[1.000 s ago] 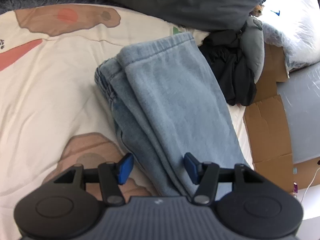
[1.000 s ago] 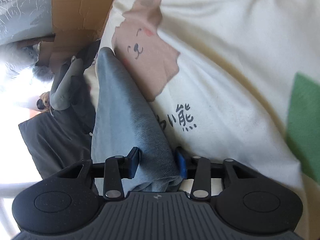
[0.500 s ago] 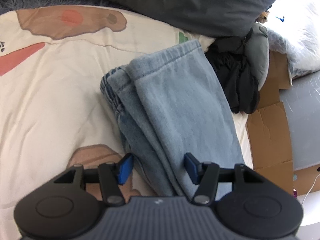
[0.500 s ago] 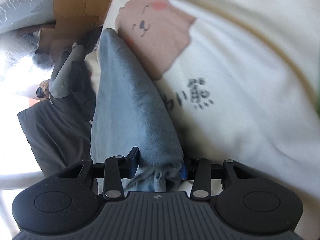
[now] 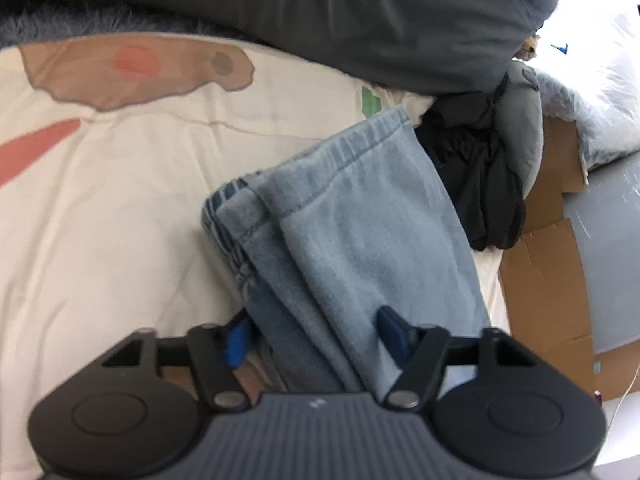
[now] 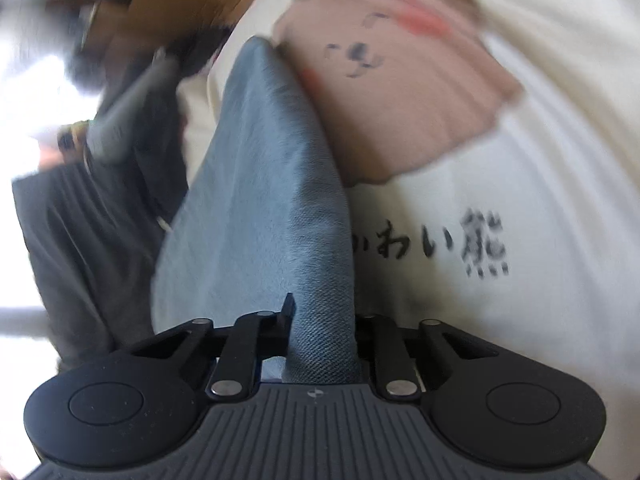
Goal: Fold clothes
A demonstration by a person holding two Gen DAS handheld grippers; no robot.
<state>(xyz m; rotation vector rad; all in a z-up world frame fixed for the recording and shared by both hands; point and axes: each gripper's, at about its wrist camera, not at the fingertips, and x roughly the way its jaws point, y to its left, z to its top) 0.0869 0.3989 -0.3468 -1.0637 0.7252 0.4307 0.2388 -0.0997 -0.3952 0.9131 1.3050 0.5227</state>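
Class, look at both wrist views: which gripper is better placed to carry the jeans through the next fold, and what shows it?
Probably the right gripper: its jaws are closed on a bunched fold of the jeans. The left gripper stands open, the denim merely lying between its fingers, so it would need to close first.

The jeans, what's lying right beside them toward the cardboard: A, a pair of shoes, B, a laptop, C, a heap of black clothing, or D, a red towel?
C: in the left wrist view a heap of black clothing lies against the far right edge of the jeans, between them and the cardboard.
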